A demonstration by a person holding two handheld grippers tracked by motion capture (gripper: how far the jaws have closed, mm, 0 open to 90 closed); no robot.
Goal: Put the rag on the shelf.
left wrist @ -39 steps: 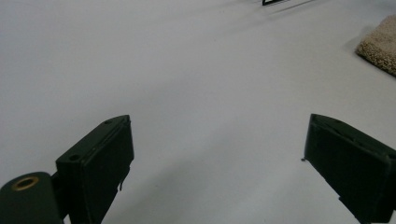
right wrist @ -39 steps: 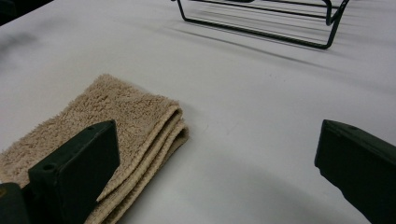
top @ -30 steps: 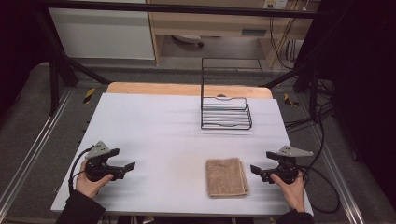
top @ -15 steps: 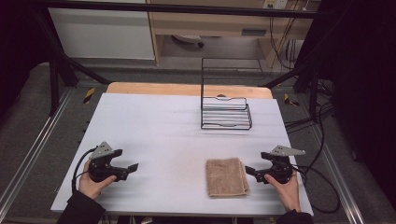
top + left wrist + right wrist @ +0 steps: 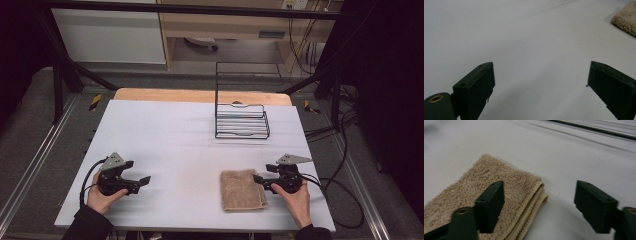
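Right hand-held gripper [image 5: 259, 180] lower right, jaws just closing, unclenched astride towel [image 5: 242, 190] corner, no grip. Left hand-held gripper [image 5: 141, 181] lower left, released over bare bench [image 5: 170, 130].

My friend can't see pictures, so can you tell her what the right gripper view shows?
A folded tan towel lies on a white table, and the right gripper has its two black jaws around the towel's folded corner, one above the cloth, one beside it. The jaws have just been closing but do not pinch it yet.
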